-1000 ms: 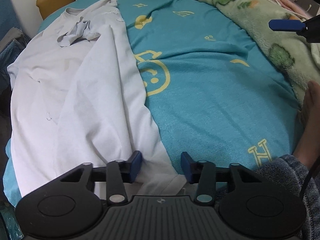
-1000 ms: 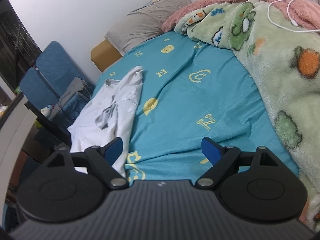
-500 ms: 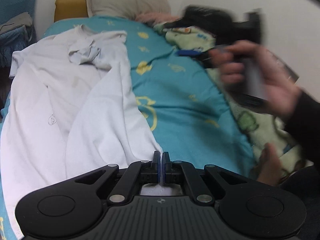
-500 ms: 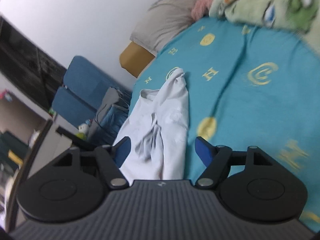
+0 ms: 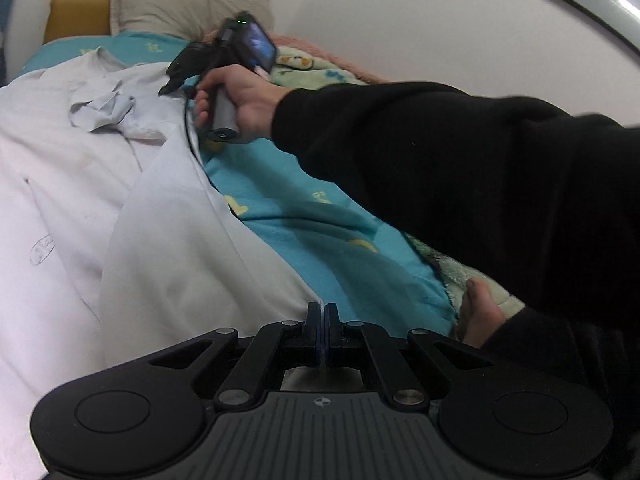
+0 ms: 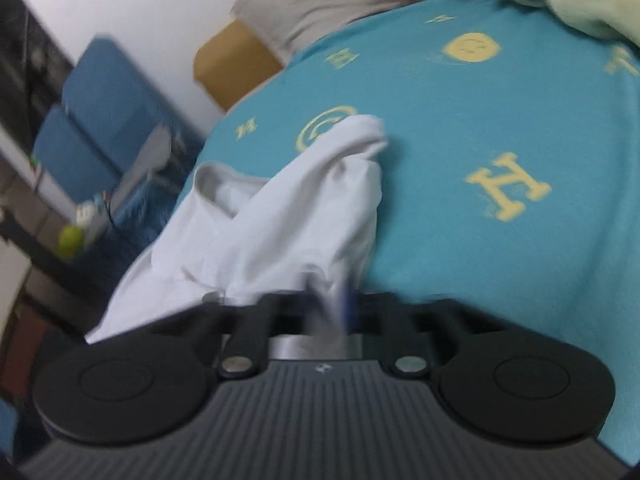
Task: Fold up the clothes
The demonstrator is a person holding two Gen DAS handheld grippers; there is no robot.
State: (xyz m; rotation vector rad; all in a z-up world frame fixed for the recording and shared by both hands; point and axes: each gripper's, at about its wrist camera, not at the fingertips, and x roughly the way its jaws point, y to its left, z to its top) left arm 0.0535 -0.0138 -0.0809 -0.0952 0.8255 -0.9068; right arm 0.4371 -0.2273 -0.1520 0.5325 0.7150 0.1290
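Note:
A white T-shirt (image 5: 120, 208) lies rumpled along the left side of a teal bed sheet (image 5: 320, 220). My left gripper (image 5: 322, 312) is shut on the shirt's near hem corner. In the left wrist view a hand in a black sleeve holds my right gripper (image 5: 176, 80) far up the bed, at the shirt's upper edge. The right wrist view is blurred; there my right gripper (image 6: 332, 304) has its blue pads close together with white T-shirt (image 6: 288, 220) cloth between them. The shirt's sleeve end and collar lie just ahead of it.
A green fleece blanket (image 5: 320, 72) is heaped along the right of the bed, a grey pillow (image 5: 180, 4) at the head. Blue chairs (image 6: 100, 120) with clothes stand left of the bed. A bare foot (image 5: 480, 312) rests at the near right.
My left gripper shut on the shirt's hem corner and stays shut. My right gripper reached forward to the shirt's upper edge, and its fingers went from wide open to closed on the cloth.

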